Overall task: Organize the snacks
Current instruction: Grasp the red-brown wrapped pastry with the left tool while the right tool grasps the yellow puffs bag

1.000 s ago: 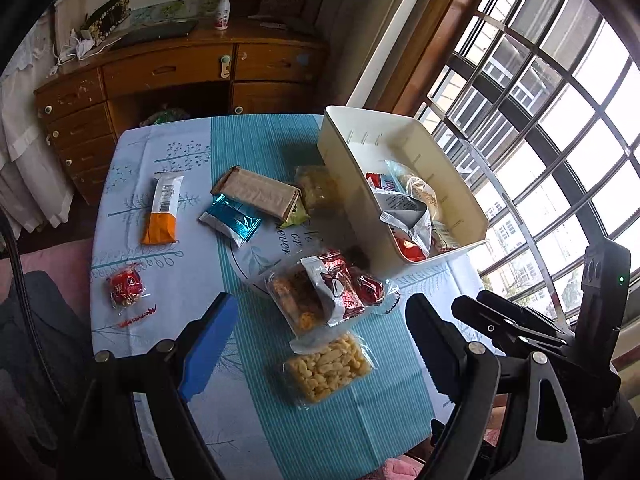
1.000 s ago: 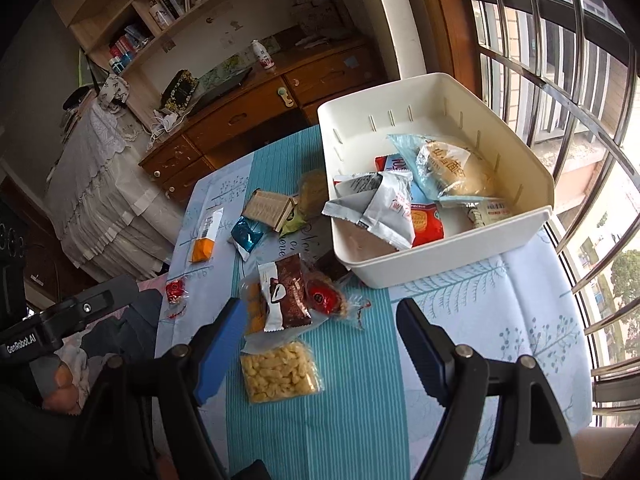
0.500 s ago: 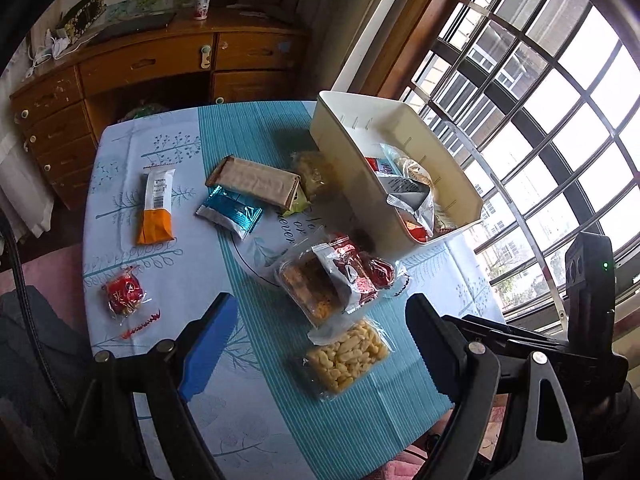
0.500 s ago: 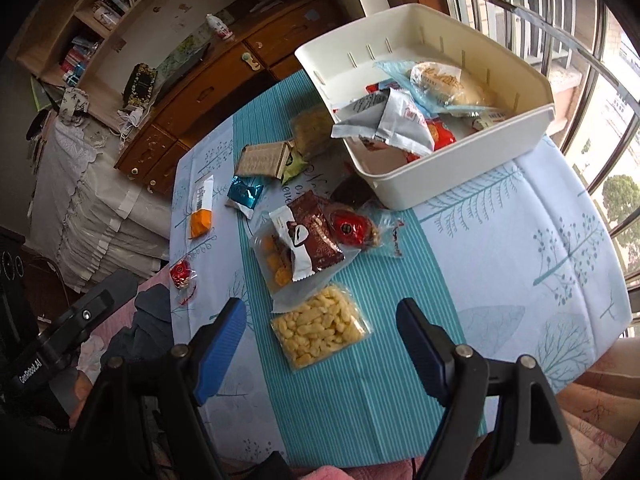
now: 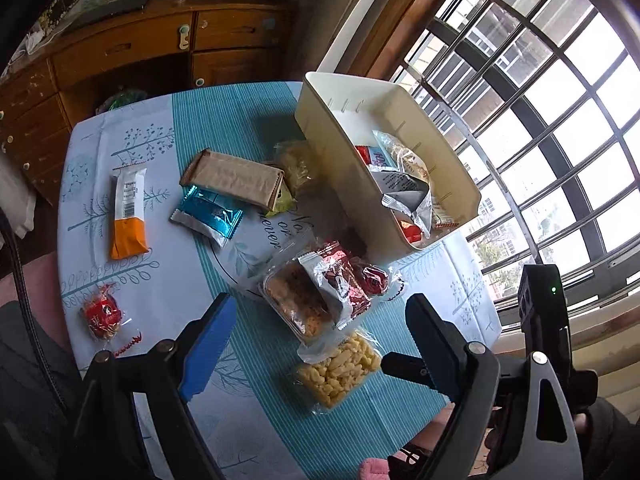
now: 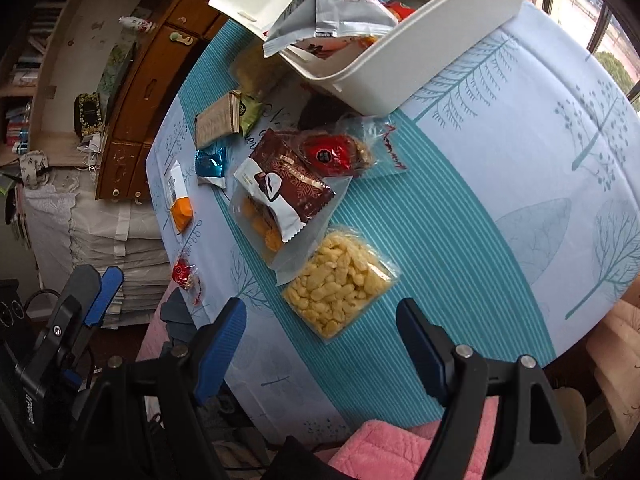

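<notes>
We have swung our right gripper [image 6: 320,344] down over the clear bag of yellow puffs [image 6: 340,284] on the counter [image 6: 500,160]; both grippers, left gripper [image 5: 316,344] included, gape wide and empty, so a pickup looks next

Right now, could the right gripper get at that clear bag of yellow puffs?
Probably yes. The right gripper hangs open just short of the yellow puff bag, which lies flat with nothing between; only its far edge tucks under another packet.

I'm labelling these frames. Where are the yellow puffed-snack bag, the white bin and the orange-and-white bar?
Yellow puffed-snack bag [image 6: 340,282]: right wrist view, middle of bag.
White bin [image 5: 336,152]: left wrist view, near side wall.
Orange-and-white bar [image 5: 127,210]: left wrist view, middle of wrapper.
</notes>
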`<state>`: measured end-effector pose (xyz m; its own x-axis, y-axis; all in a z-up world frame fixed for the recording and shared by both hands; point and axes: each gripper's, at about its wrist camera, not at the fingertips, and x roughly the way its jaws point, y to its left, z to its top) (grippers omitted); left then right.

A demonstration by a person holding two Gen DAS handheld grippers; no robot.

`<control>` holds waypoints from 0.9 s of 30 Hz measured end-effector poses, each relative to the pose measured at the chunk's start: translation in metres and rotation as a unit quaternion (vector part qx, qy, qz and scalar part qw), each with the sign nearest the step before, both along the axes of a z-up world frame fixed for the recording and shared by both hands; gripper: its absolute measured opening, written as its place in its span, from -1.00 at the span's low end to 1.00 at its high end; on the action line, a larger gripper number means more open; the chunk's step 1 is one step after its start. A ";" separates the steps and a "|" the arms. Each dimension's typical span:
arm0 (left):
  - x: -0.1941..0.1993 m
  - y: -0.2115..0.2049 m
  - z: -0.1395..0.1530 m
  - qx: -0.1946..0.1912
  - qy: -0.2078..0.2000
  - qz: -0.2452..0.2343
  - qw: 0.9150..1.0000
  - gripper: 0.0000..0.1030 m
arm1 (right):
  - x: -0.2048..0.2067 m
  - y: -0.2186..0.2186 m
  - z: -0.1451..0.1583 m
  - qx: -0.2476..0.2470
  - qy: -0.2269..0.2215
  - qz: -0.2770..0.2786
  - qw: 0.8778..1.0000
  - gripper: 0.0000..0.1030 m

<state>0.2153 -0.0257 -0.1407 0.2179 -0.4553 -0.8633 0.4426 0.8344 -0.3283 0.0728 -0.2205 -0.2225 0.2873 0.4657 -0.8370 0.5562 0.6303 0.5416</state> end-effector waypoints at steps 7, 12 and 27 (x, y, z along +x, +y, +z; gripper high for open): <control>0.026 -0.032 -0.024 0.027 0.078 0.007 0.997 0.66 | 0.006 0.009 -0.020 0.029 0.035 -0.025 0.999 0.52; 0.042 -0.051 -0.049 0.065 0.137 0.022 0.988 0.66 | 0.010 0.012 -0.032 0.039 0.053 -0.029 0.997 0.51; 0.058 -0.109 -0.117 0.160 0.259 0.019 0.952 0.22 | 0.029 0.015 -0.054 0.063 0.099 -0.026 0.993 0.24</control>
